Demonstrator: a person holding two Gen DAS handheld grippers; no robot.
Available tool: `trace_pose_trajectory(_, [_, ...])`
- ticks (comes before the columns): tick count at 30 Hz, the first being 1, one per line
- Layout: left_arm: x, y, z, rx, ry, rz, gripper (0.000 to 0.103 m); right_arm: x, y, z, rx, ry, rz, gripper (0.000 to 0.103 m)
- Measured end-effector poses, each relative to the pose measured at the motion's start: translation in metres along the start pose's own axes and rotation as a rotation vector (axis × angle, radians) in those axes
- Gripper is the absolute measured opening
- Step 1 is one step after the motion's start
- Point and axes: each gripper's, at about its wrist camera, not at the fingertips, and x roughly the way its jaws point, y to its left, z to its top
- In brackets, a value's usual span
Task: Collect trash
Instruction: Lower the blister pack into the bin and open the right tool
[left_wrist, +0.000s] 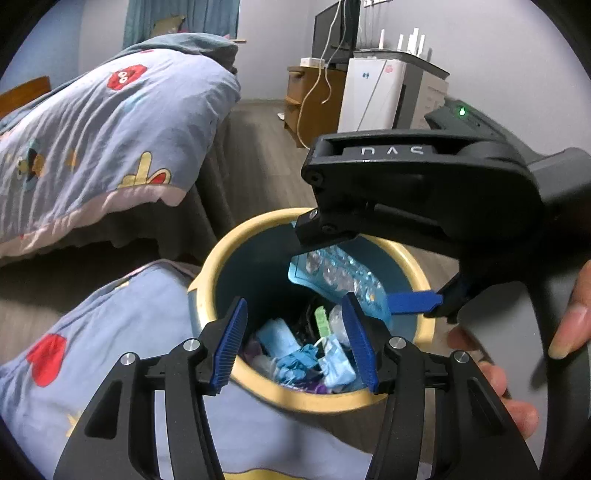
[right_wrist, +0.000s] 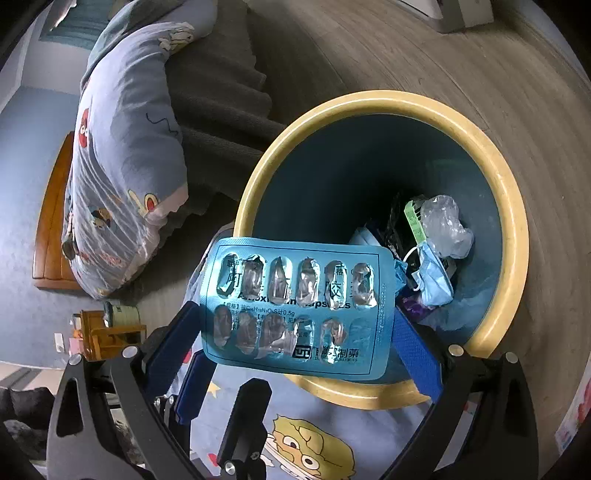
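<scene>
A blue bin with a yellow rim (left_wrist: 210, 280) (right_wrist: 509, 206) stands on the floor by the bed and holds masks, wrappers and a clear bag (right_wrist: 447, 225). An empty blue pill blister pack (right_wrist: 295, 310) (left_wrist: 340, 277) hangs over the bin's mouth. My right gripper (right_wrist: 295, 343) (left_wrist: 369, 280) is over the bin with its blue fingers (right_wrist: 417, 354) spread wide; the pack lies between them, apparently loose. My left gripper (left_wrist: 295, 343) is open and empty just above the bin's near rim.
A bed with a blue cartoon quilt (left_wrist: 103, 140) is on the left, and quilt folds (left_wrist: 129, 332) (right_wrist: 295, 435) lie against the bin. A wooden cabinet (left_wrist: 314, 96), a monitor and a white appliance (left_wrist: 373, 96) stand at the back wall. Wooden floor (right_wrist: 443, 66) surrounds the bin.
</scene>
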Motion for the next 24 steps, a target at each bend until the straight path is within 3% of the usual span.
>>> trace_pose_trajectory(6, [0.003, 0.005, 0.007, -0.042, -0.006, -0.020, 0.056, 0.004, 0.000, 0.000, -0.002, 0.018, -0.005, 0.098])
trace_pose_trajectory(10, [0.016, 0.009, 0.006, -0.047, 0.041, 0.024, 0.056, 0.006, -0.002, 0.000, 0.031, 0.045, 0.055, 0.098])
trace_pose_trajectory(17, [0.013, 0.019, 0.003, -0.086, 0.037, 0.031, 0.056, -0.003, -0.009, 0.001, 0.070, 0.013, 0.078, 0.098])
trace_pose_trajectory(24, [0.004, 0.016, 0.005, -0.095, 0.010, -0.024, 0.057, 0.000, -0.010, -0.009, 0.121, 0.052, 0.139, 0.098])
